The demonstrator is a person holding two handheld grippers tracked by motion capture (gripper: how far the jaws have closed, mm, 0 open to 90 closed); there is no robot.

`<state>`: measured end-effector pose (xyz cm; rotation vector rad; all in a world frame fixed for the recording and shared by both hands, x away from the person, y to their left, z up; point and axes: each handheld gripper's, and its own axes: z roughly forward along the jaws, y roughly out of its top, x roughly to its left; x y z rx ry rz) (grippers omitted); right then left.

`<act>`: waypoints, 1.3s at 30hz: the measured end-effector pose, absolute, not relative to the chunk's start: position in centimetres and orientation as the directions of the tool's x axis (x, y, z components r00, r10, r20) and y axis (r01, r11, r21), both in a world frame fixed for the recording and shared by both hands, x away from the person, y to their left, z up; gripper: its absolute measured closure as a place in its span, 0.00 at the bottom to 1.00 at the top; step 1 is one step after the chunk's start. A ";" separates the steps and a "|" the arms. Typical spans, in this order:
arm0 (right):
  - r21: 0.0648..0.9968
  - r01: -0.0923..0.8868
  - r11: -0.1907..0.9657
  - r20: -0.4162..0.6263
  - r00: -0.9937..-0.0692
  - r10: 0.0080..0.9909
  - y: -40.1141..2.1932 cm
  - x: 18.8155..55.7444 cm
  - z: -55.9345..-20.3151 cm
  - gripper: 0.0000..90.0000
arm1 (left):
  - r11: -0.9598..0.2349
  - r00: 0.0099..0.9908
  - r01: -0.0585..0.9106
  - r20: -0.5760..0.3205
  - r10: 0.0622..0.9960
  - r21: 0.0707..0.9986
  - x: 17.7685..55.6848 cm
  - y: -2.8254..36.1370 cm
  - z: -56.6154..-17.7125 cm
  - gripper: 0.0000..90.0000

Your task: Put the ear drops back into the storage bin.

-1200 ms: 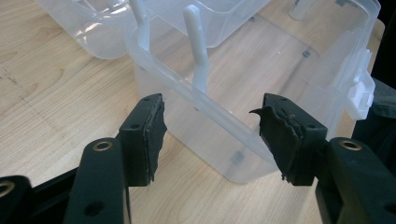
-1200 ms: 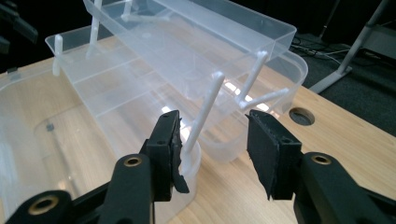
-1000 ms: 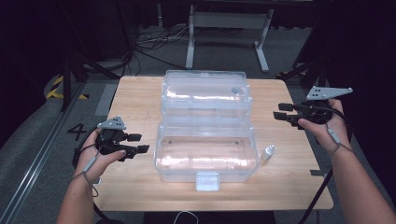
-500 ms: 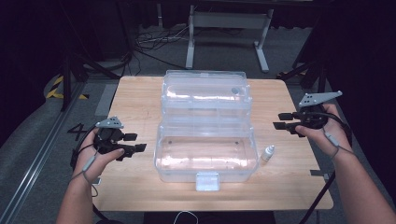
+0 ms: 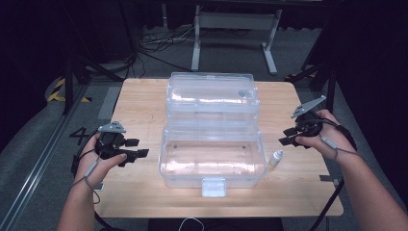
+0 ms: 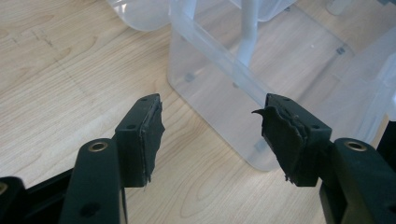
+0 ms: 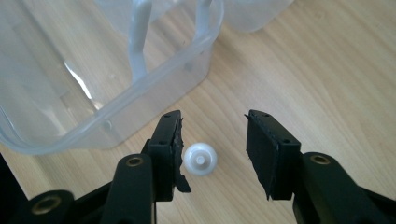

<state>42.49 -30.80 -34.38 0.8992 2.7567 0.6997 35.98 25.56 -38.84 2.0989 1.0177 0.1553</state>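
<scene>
A clear plastic box [image 5: 211, 161] stands open mid-table, its lid [image 5: 210, 96] laid back behind it. A small white bottle [image 5: 275, 158] stands upright by the box's right wall. My right gripper [image 5: 286, 136] hovers just right of and above the bottle. In the right gripper view its jaws [image 7: 213, 119] are open and have just been closing a little. The bottle's white cap [image 7: 200, 158] shows between them from above, untouched. My left gripper [image 5: 137, 147] is open and empty left of the box, facing a box corner [image 6: 261, 60] across its jaws [image 6: 212, 116].
The wooden table [image 5: 144, 101] has bare wood on both sides of the box. A white latch tab [image 5: 213, 186] juts from the box's front. Cables and a metal stand's legs [image 5: 231, 38] lie on the floor beyond the table's far edge.
My right hand has sunk and moved nearer the bottle and the box's right side. The left hand has stayed put.
</scene>
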 end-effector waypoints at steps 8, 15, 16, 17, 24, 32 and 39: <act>0.376 0.518 0.768 -0.010 -0.827 0.562 -29.6 42.9 -35.6 0.63 | -0.358 0.652 0.629 -0.218 0.726 0.690 35.8 26.2 -39.0 0.41; 0.282 0.511 0.812 -0.013 -0.844 0.536 -28.7 43.3 -36.7 0.64 | -0.357 0.648 0.631 -0.215 0.730 0.689 35.3 26.5 -39.2 0.41; 0.268 0.514 0.815 -0.011 -0.844 0.536 -28.6 43.4 -36.9 0.64 | -0.357 0.648 0.631 -0.215 0.730 0.689 35.3 26.5 -39.2 0.41; 0.254 0.518 0.817 -0.007 -0.844 0.537 -28.6 43.4 -37.0 0.64 | -0.358 0.651 0.630 -0.216 0.728 0.689 35.2 26.5 -39.2 0.41; 0.196 0.530 0.825 0.003 -0.842 0.540 -28.3 43.7 -38.0 0.66 | -0.356 0.649 0.631 -0.217 0.729 0.689 35.0 26.6 -39.2 0.41; 0.145 0.525 0.838 -0.006 -0.847 0.532 -27.9 44.0 -39.0 0.71 | -0.357 0.649 0.635 -0.223 0.727 0.685 35.1 26.5 -39.3 0.41; 0.135 0.529 0.838 -0.015 -0.844 0.536 -27.7 44.1 -39.4 0.77 | -0.358 0.650 0.633 -0.221 0.727 0.686 35.2 26.5 -39.3 0.41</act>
